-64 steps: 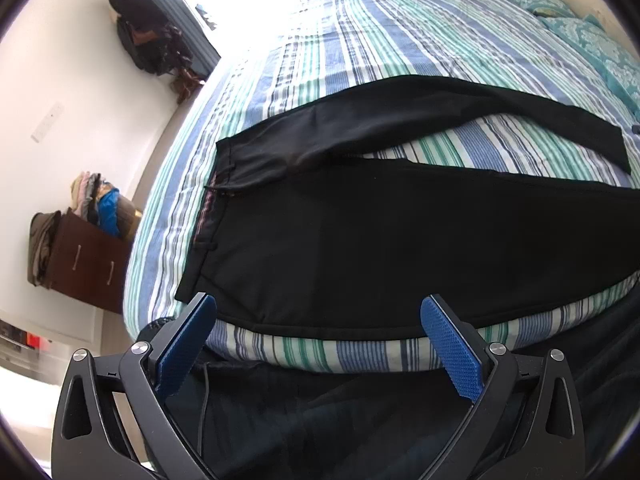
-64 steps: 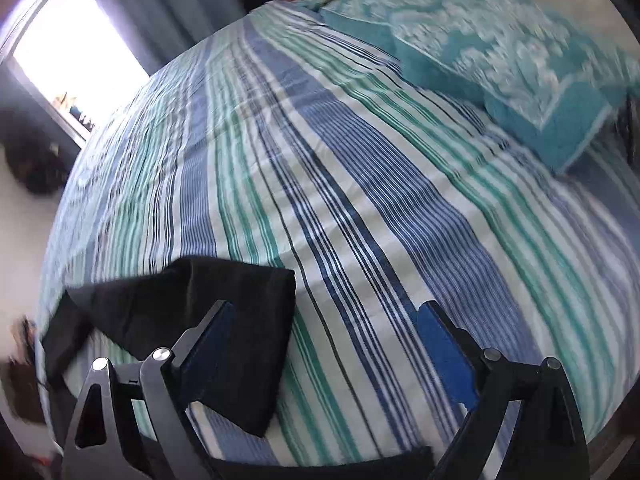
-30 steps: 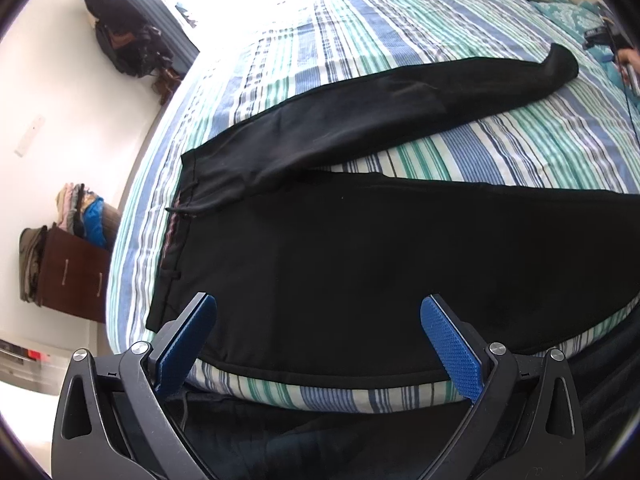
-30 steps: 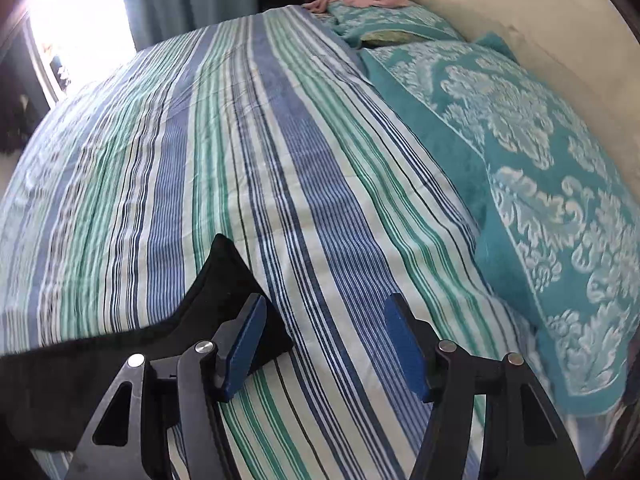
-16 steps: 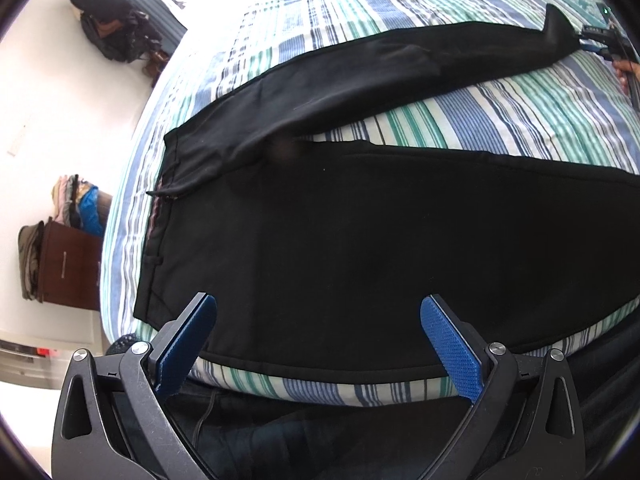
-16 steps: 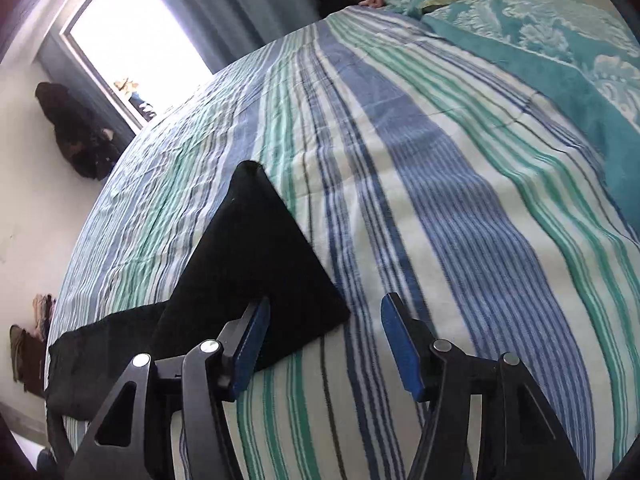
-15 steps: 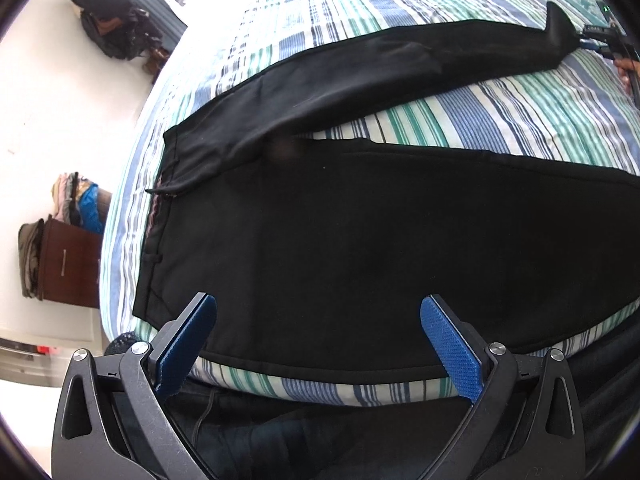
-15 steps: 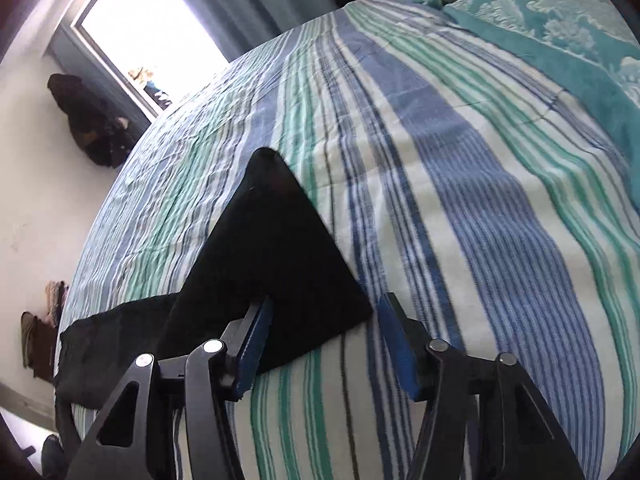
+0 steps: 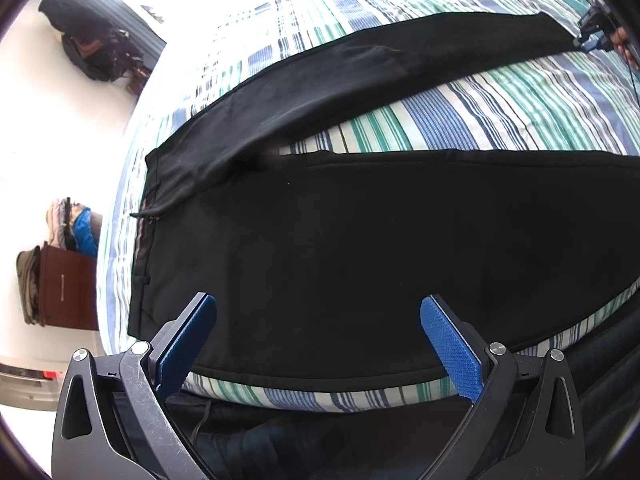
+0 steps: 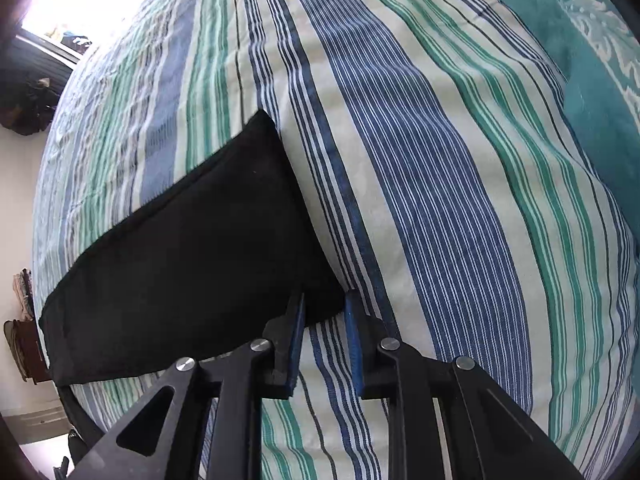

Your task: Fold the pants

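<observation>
**Black pants spread on striped bed, right gripper at the far cuff**

At the left of the left wrist view, a dark brown wooden dresser (image 9: pixel 66 286) stands against the white wall with a heap of folded clothes (image 9: pixel 70 224) on top. Further up the same wall hangs a bundle of dark bags and garments (image 9: pixel 94 50).

The black fabric pants (image 9: pixel 360 248) lie flat on the blue, green and white striped bedspread (image 9: pixel 500 112), waistband toward the left edge of the bed. The near leg runs broad across the middle of the view and reaches almost to the mattress edge; the far leg angles away toward the upper right, with a wedge of bare bedspread between the two.

The left gripper (image 9: pixel 318 344) hovers over the near edge of the bed, its blue-padded fingers (image 9: pixel 186 344) spread wide with nothing between them; the outer seam of the near leg lies just beyond their tips.

At the far right of that view, the right gripper (image 9: pixel 592 32) sits at the end of the far leg. In its own camera, the right gripper (image 10: pixel 324 320) has its jaws drawn narrow, with the corner of the pants (image 10: pixel 192 256) cuff between the blue pads (image 10: pixel 298 332). Whether the pads are actually pinching the cloth cannot be told. A teal patterned pillow (image 10: pixel 592 48) lies at the upper right.
</observation>
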Motion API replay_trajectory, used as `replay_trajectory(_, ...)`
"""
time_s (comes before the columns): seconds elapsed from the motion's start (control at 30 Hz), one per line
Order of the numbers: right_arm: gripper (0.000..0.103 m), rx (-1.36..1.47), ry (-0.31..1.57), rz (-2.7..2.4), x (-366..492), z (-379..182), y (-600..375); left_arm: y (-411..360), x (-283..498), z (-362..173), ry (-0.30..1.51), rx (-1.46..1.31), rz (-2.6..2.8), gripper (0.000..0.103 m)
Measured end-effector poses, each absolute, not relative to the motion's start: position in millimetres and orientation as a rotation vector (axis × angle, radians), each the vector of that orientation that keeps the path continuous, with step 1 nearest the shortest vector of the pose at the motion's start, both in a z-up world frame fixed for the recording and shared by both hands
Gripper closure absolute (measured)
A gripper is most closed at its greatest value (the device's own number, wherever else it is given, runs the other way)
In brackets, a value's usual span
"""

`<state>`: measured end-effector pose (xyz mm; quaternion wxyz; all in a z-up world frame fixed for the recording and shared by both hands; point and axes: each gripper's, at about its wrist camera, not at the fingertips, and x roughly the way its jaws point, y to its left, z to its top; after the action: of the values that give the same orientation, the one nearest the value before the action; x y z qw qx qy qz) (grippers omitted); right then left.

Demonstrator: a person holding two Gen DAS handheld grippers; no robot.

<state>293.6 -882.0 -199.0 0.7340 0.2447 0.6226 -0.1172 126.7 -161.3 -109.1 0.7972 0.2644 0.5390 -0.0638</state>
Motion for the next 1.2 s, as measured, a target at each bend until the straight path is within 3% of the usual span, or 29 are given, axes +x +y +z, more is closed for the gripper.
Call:
replay_trajectory(0.1,0.063,0.559,1.294,-0.376,283.1,-192.4,-881.0,-155.2,129.0,-102.0,1.136,0.555,-0.114,0.001)
replay_trajectory(0.3,0.062,0.425,0.903,-0.238,278.9,-139.6,-820.0,-143.3,134.3,-102.1,1.184,0.475,-0.092,0.001)
replay_trajectory(0.4,0.059,0.393,0.947,-0.090,299.2,-160.7,-778.0,-141.9,130.0,-95.2,1.153,0.489,-0.088,0.001)
replay_trajectory(0.47,0.061,0.373,1.109,-0.195,311.1,-197.0,-773.6,-132.3,134.3,-89.3,1.117,0.486,-0.055,0.001)
replay_trajectory(0.5,0.072,0.398,1.128,-0.238,308.0,-208.4,-778.5,-123.8,139.4,-87.5,1.106,0.479,-0.025,0.001)
replay_trajectory(0.53,0.076,0.435,1.068,-0.266,299.8,-204.7,-784.5,-112.5,145.9,-86.1,1.097,0.463,0.008,0.001)
replay_trajectory(0.6,0.077,0.403,1.079,-0.400,289.5,-192.5,-784.9,-84.8,163.5,-86.3,1.090,0.396,0.074,0.001)
replay_trajectory(0.63,0.074,0.367,1.059,-0.416,282.9,-180.9,-779.4,-71.2,174.5,-88.0,1.083,0.356,0.098,0.001)
replay_trajectory(0.77,0.037,0.325,0.912,-0.300,221.9,-131.6,-733.4,-46.1,227.7,-103.1,0.994,0.279,0.147,0.001)
replay_trajectory(0.8,0.033,0.334,0.881,-0.273,202.1,-122.7,-716.9,-46.5,240.9,-109.1,0.963,0.281,0.152,0.001)
replay_trajectory(0.9,0.030,0.381,0.824,-0.242,142.7,-115.4,-665.5,-50.6,278.6,-140.3,0.928,0.316,0.205,0.001)
replay_trajectory(1.03,0.030,0.456,0.778,-0.261,63.5,-126.5,-610.1,-46.3,296.3,-193.9,1.034,0.334,0.243,0.000)
replay_trajectory(1.2,0.021,0.493,0.749,-0.339,6.3,-136.1,-580.7,-49.9,235.0,-175.3,0.979,0.268,0.133,0.001)
